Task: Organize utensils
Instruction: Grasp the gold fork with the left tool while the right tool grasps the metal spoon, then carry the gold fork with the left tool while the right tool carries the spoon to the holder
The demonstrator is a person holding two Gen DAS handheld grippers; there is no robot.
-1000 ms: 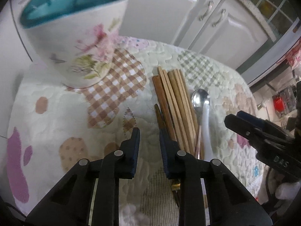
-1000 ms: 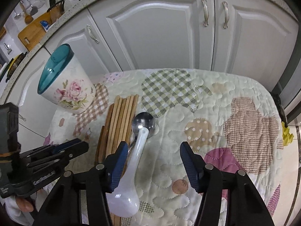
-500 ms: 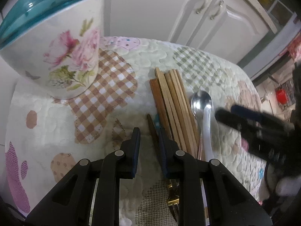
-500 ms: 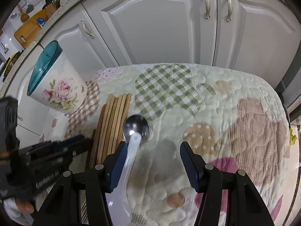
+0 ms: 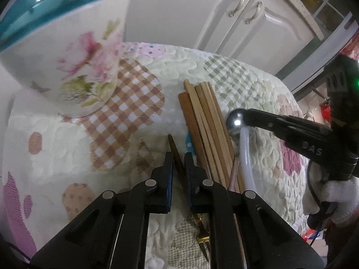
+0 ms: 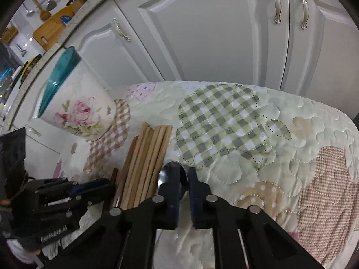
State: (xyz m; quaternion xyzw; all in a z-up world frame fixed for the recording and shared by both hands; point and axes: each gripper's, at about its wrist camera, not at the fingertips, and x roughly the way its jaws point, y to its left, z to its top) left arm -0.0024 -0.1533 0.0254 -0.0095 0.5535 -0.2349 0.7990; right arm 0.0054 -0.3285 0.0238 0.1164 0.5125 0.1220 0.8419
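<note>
A thin dark fork handle (image 5: 174, 148) runs between the fingers of my left gripper (image 5: 178, 157), whose jaws are closing and pinch it; its gold tines (image 5: 203, 237) show below. Right of it lies a bundle of wooden chopsticks (image 5: 202, 116). Beyond them is a spoon with a shiny metal bowl (image 5: 234, 121) and a white handle (image 5: 244, 152). My right gripper (image 6: 184, 174) is closing onto the spoon at the bowl (image 6: 167, 171), with its jaws almost together. The floral holder cup (image 5: 74, 67) with a teal rim stands at the far left.
Everything rests on a quilted patchwork cloth (image 6: 269, 157) over a small table. White cabinet doors (image 6: 213, 33) stand close behind. A white-gloved hand (image 5: 336, 197) holds the right gripper at the table's right edge. The left gripper (image 6: 105, 185) sits left of the chopsticks (image 6: 148, 157).
The right gripper came in over the spoon and its wide jaws closed at the bowl. The left jaws narrowed onto the fork handle.
</note>
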